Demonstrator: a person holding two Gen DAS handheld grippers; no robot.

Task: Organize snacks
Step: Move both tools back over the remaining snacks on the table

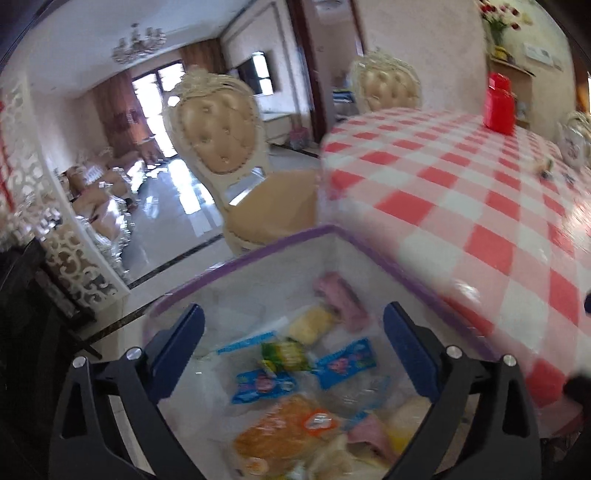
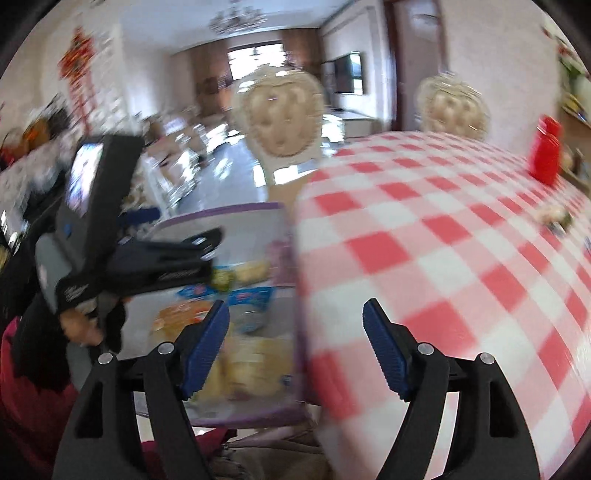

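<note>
Left gripper (image 1: 293,332) hangs open above snacks (image 1: 291,373) in bin (image 1: 258,254).

A dining room opening onto a bright living room. A round table (image 1: 461,192) under a red-and-white checked cloth fills the right side. Two cream tufted chairs (image 1: 218,136) with carved backs stand at its far edge, near pale pink walls (image 1: 424,33). The glossy tiled floor (image 1: 177,221) reflects daylight from a tall window (image 1: 155,92) framed by brown curtains. A crystal chandelier (image 1: 138,42) hangs from the white ceiling. A dark television (image 2: 343,74) hangs on the far wall. A white fretwork screen (image 1: 33,162) stands at left.
</note>
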